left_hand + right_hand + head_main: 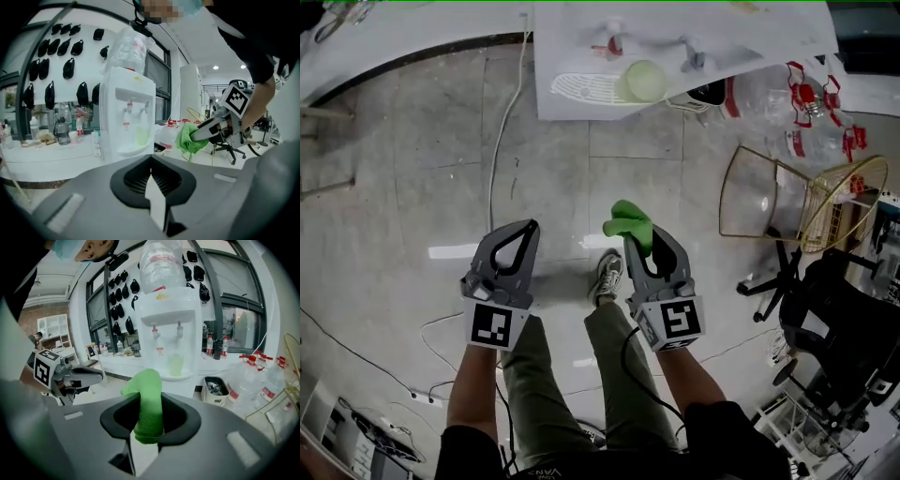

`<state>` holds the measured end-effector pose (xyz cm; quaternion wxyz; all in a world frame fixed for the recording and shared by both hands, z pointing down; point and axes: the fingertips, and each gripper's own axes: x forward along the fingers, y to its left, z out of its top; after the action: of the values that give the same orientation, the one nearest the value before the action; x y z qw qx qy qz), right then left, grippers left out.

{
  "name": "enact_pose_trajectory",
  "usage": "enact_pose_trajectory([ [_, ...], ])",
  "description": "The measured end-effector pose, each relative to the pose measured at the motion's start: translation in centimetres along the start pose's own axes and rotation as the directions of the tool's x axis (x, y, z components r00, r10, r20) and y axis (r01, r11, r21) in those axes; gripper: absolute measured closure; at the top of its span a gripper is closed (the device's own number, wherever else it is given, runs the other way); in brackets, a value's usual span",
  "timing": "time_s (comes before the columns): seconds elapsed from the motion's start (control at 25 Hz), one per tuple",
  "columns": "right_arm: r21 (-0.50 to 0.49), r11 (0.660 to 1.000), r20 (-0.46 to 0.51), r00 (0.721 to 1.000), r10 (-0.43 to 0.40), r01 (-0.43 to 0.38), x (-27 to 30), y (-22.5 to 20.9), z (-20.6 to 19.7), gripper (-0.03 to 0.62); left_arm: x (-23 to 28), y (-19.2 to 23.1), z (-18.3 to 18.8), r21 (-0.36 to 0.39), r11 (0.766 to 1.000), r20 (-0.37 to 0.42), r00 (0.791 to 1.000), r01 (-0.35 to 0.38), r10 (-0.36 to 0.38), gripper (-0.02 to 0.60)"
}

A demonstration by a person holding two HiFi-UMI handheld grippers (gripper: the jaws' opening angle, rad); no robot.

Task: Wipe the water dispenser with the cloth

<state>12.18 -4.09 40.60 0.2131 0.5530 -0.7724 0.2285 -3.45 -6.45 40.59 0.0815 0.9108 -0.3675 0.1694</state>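
Observation:
The white water dispenser (pixel 675 47) stands ahead of me, with a bottle on top (pixel 159 263), two taps and a pale green cup (pixel 176 365) on its drip tray; it also shows in the left gripper view (pixel 129 117). My right gripper (pixel 639 246) is shut on a green cloth (pixel 628 223), which sticks up between its jaws (pixel 147 404). My left gripper (pixel 523 236) is shut and holds nothing (pixel 152 180). Both grippers hover over the floor, well short of the dispenser.
Several large water bottles (pixel 797 112) and a wire-frame basket (pixel 797 197) stand right of the dispenser. A black office chair (pixel 834 319) is at the right. A small bin (pixel 214 389) sits beside the dispenser. A white cable (pixel 502 122) runs across the floor. A counter with bottles (pixel 47 140) lies left.

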Motion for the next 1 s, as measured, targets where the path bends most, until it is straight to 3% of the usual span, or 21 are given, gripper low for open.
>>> enact_pose_trajectory([
  [0.12, -0.035, 0.999, 0.017, 1.000, 0.001, -0.001, -2.4, 0.2, 2.3, 0.479, -0.6, -0.8, 1.8, -0.033, 0.999, -0.021, 1.000, 0.003, -0.004, 0.580],
  [0.28, -0.011, 1.000, 0.058, 0.998, -0.006, 0.006, -5.6, 0.5, 4.4, 0.479, -1.8, -2.5, 5.1, -0.015, 1.000, -0.021, 0.999, 0.026, -0.026, 0.580],
  [0.56, 0.024, 1.000, 0.094, 0.995, 0.017, -0.019, -12.5, 0.1, 9.6, 0.479, -5.5, -5.4, 14.4, -0.043, 0.999, 0.005, 1.000, 0.007, -0.006, 0.580],
  [0.8, -0.049, 0.999, 0.148, 0.989, 0.024, -0.017, -18.5, -0.9, 15.5, 0.479, -7.6, -8.1, 23.2, -0.038, 0.999, 0.072, 0.997, -0.013, 0.016, 0.580],
  [1.0, -0.093, 0.996, 0.198, 0.980, 0.016, 0.003, -22.9, -1.4, 18.4, 0.479, -9.1, -10.4, 27.8, 0.015, 1.000, 0.100, 0.995, -0.012, 0.011, 0.580],
])
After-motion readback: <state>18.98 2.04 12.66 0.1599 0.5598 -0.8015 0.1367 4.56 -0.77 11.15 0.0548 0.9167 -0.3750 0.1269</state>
